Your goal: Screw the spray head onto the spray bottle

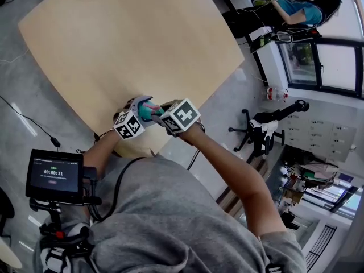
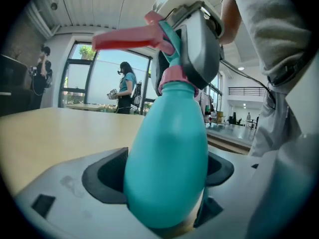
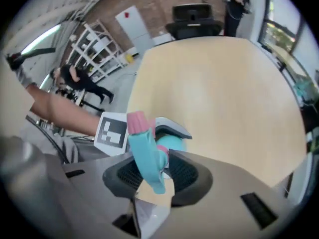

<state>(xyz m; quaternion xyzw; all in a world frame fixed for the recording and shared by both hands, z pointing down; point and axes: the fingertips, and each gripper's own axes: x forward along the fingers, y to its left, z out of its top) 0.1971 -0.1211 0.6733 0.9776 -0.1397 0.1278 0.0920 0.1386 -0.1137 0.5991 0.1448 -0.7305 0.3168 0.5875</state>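
— Holding anything, the left gripper (image 1: 138,108)?
— Yes. Its jaws are clamped on the belly of the teal bottle (image 2: 167,158), one dark pad on each side.
— And the right gripper (image 1: 161,114)?
— Its jaws are closed on the spray head (image 3: 147,153), which sits between the pads.
— Where is the head?
— On top of the bottle. Its pink collar (image 2: 172,76) is at the neck, and its pink trigger (image 2: 132,36) sticks out sideways. I cannot tell how far it is screwed on.
— Where is all this?
— In the air at the near edge of the table (image 1: 131,44), close to the person's chest.
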